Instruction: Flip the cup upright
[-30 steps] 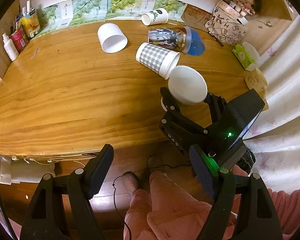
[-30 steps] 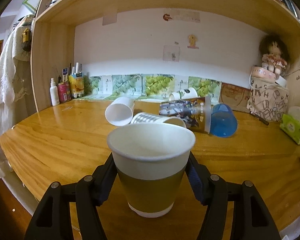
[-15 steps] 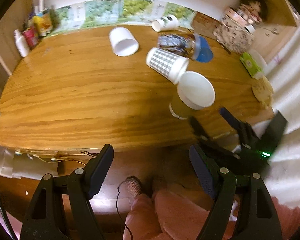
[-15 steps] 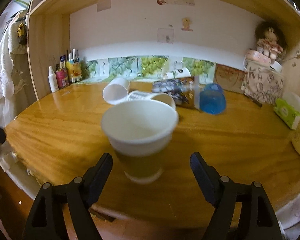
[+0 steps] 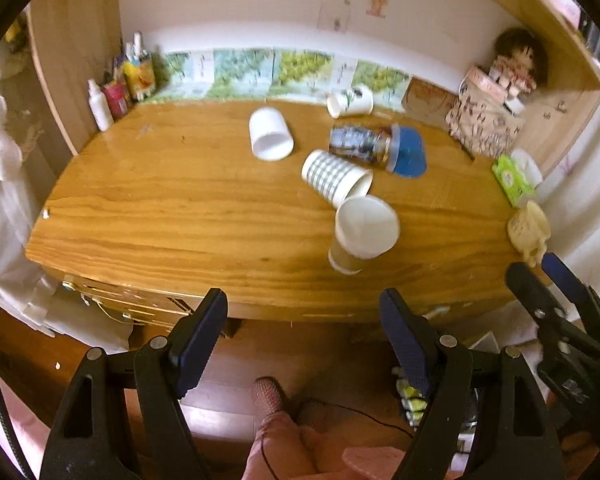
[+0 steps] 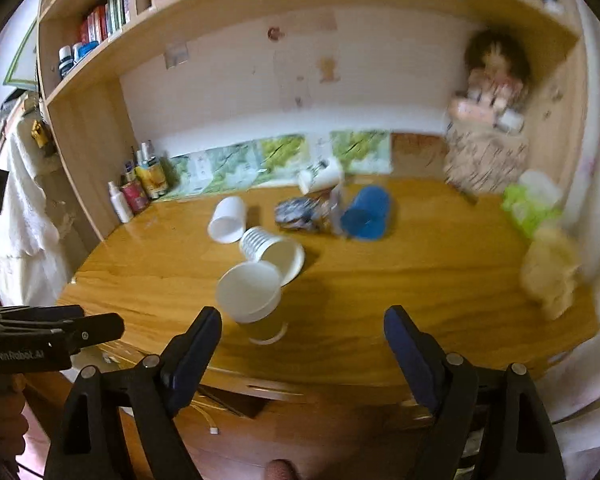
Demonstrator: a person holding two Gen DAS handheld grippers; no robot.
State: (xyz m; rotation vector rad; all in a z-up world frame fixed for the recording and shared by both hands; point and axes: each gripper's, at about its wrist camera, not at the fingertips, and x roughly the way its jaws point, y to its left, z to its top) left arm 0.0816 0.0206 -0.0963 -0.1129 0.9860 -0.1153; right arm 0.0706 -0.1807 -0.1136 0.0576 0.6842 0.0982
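A paper cup with a white rim and olive-brown body (image 5: 362, 236) stands upright near the front edge of the wooden desk (image 5: 180, 200); it also shows in the right wrist view (image 6: 252, 300). My right gripper (image 6: 302, 344) is open and empty, pulled back off the desk edge. It shows in the left wrist view at the right (image 5: 556, 284). My left gripper (image 5: 302, 324) is open and empty, in front of the desk above the floor.
Several cups lie on their sides: a checked one (image 5: 334, 178), a white one (image 5: 270, 140), a small printed one (image 5: 350, 102). A clear tumbler with blue lid (image 5: 376, 148) lies beside them. Bottles (image 5: 116, 88) stand at the back left. A doll (image 5: 508, 76) and tissue pack (image 5: 512, 178) are at the right.
My right gripper let go of the olive cup, leaving it upright, and drew back off the desk. Both cameras rose and pulled away.
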